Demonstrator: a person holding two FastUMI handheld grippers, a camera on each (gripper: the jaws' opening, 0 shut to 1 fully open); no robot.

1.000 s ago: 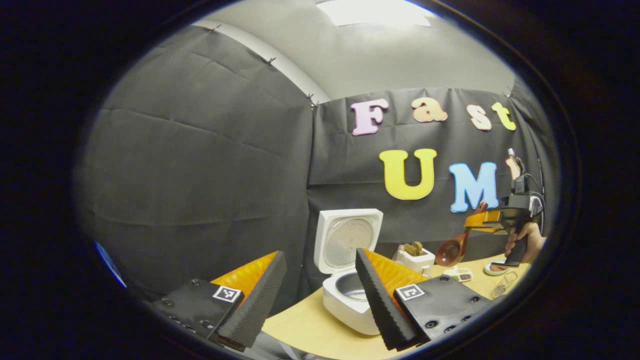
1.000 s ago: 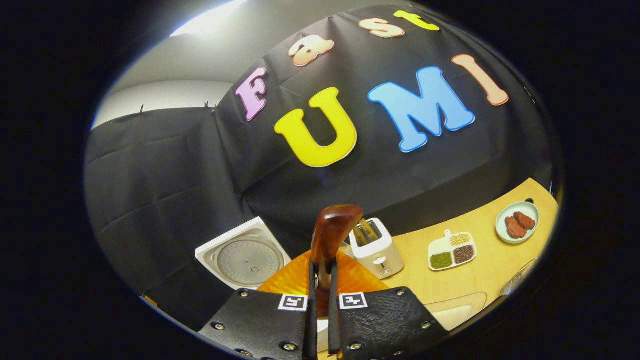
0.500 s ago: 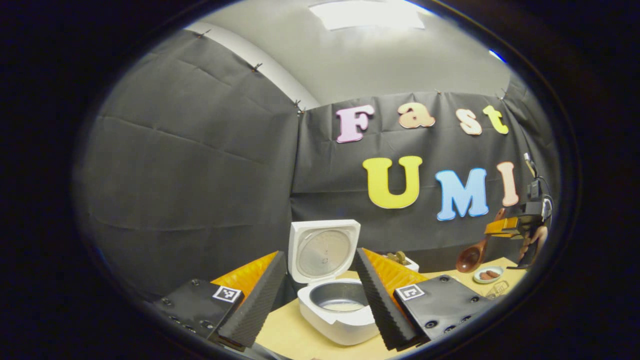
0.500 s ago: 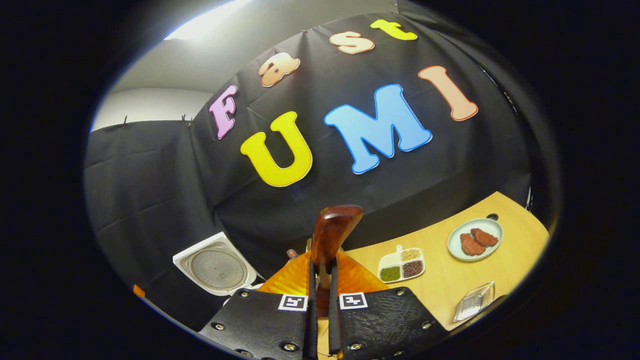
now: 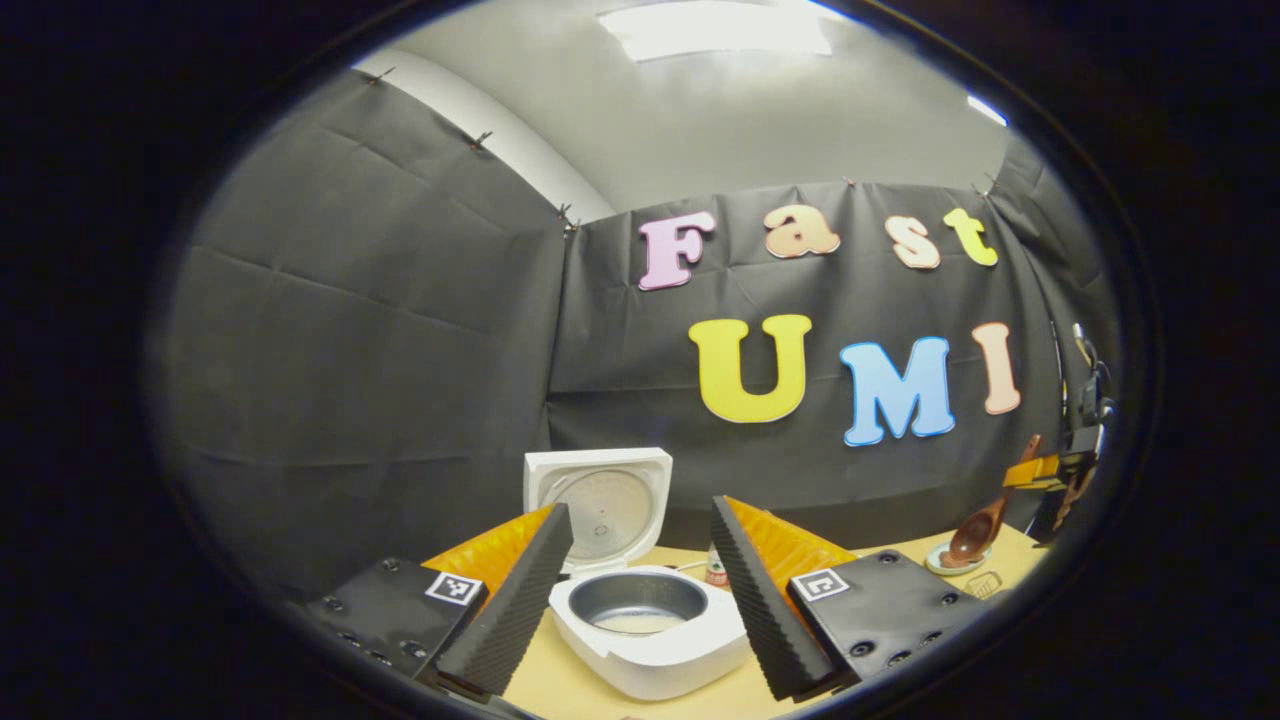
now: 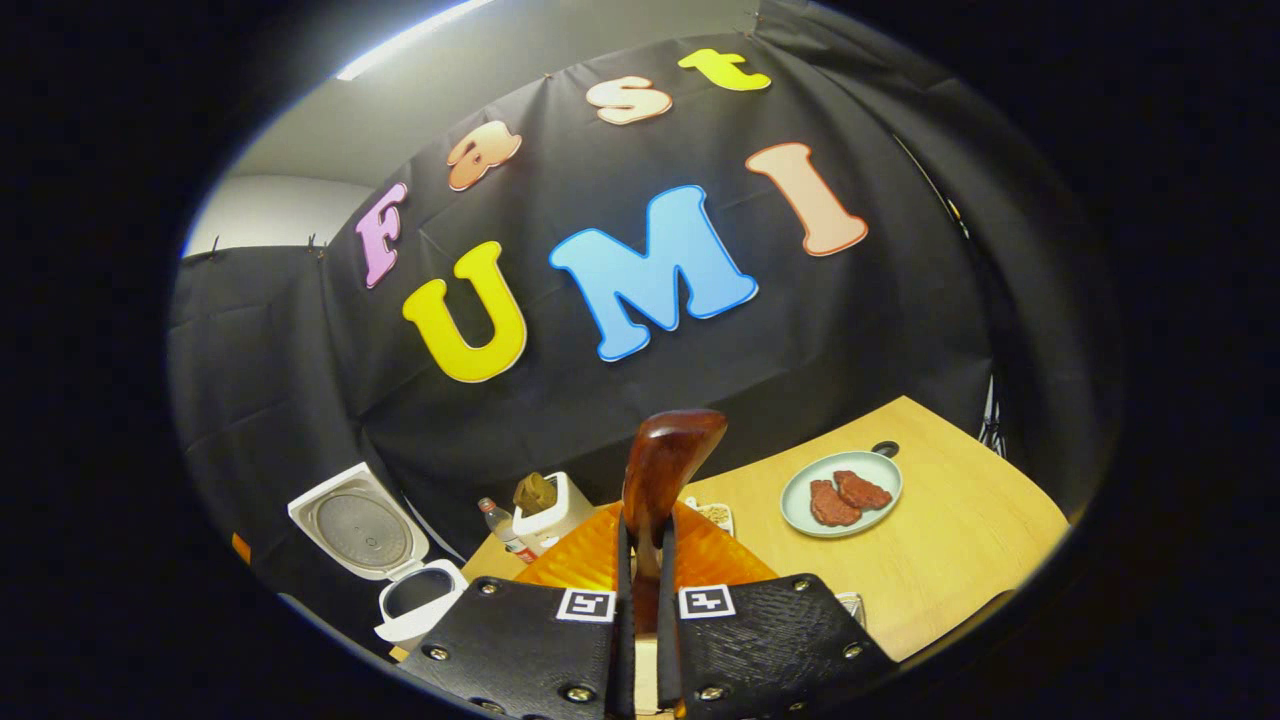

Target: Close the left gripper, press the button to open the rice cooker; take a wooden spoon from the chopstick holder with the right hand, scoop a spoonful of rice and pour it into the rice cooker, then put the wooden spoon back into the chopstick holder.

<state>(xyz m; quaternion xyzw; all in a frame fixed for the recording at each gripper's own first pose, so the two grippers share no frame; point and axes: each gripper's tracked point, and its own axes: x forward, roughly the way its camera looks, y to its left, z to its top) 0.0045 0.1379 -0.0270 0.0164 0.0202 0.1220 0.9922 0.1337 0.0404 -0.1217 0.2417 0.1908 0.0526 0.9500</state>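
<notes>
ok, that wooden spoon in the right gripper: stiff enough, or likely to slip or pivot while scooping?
Probably stiff: the wooden spoon looks like solid, thick wood with no visible bend. Its glossy finish suggests it may be somewhat slippery. The right gripper is shut on the narrow handle while the bowl hangs well out from it in the left gripper view, so a load could pivot it.

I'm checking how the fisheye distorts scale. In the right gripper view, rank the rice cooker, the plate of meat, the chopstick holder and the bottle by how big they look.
1. Rice cooker, lid up.
2. Plate; it looks close to the cooker's size, and it lies nearer the camera, so that order is unsure.
3. Chopstick holder.
4. Bottle.
</notes>
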